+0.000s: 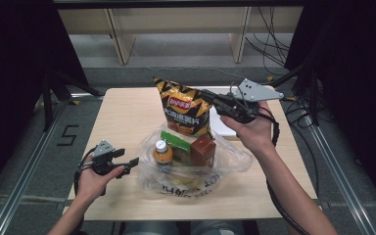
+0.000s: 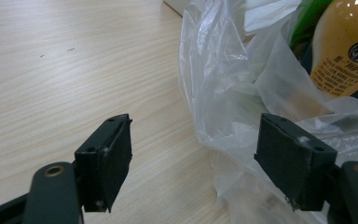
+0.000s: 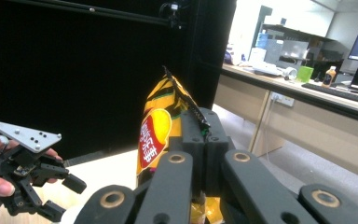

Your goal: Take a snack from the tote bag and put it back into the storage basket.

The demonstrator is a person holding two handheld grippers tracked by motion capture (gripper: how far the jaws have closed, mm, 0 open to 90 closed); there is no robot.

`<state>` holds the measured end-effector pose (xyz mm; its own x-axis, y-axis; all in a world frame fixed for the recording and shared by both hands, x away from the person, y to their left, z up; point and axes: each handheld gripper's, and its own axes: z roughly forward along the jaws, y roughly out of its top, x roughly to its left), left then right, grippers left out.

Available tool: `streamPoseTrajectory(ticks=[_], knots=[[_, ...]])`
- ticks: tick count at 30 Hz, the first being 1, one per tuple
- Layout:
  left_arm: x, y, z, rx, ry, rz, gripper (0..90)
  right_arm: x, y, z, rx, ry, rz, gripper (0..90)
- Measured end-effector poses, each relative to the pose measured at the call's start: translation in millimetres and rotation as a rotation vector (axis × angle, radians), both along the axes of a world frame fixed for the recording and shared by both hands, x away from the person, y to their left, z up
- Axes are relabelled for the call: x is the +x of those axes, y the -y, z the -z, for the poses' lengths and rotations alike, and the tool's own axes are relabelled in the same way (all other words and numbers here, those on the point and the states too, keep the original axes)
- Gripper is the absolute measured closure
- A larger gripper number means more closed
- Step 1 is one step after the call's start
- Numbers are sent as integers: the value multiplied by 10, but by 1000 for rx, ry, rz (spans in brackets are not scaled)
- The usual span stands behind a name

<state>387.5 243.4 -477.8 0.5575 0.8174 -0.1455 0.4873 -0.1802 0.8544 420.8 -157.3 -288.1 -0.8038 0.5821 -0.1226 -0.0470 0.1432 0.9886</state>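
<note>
Left of my left tool [image 1: 131,162] the surface [image 1: 122,117] lies bare; to its right the bag [image 1: 149,174] with bottle [image 1: 162,152] and cartons blocks passage.
</note>
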Motion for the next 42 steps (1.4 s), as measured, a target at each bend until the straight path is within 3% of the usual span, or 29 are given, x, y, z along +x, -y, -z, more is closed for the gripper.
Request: streamPoseTrajectory(ticks=[5, 7, 10, 14, 15, 17, 18, 26, 32, 33, 34, 36, 37, 42], knots=[[0, -1, 0, 1, 0, 0, 260, 5, 15, -38, -4, 13, 2, 900], [0, -1, 1, 0, 0, -1, 261, -6, 16, -51, 4, -3, 4, 900], [1, 0, 2, 1, 0, 0, 261, 4, 35, -82, 7, 21, 10, 900], [2, 6, 7, -2, -5, -3, 261, -6, 40, -102, 17, 4, 14, 900], [1, 7, 7, -1, -6, -3, 261, 7, 49, -115, 13, 30, 19, 900], [2, 8, 9, -1, -6, -3, 261, -1, 45, -133, 24, 14, 15, 900], [2, 8, 10, -1, -6, -3, 261, 7, 57, -148, 19, 36, 22, 900], [7, 10, 13, -3, -7, -1, 261, -6, 84, -239, 32, 40, 30, 900], [9, 9, 15, -3, -9, -2, 260, 23, 118, -285, 38, 71, 44, 900], [9, 8, 16, -3, -9, -2, 261, 18, 118, -289, 46, 53, 45, 900], [9, 8, 16, -3, -9, -1, 261, 46, 138, -304, 27, 97, 44, 900], [9, 7, 15, -3, -9, -2, 261, 48, 148, -314, 34, 94, 50, 900], [8, 6, 16, -4, -9, -2, 261, 38, 149, -314, 47, 67, 50, 900], [7, 6, 15, -4, -8, -3, 260, 55, 193, -336, 58, 63, 77, 900]])
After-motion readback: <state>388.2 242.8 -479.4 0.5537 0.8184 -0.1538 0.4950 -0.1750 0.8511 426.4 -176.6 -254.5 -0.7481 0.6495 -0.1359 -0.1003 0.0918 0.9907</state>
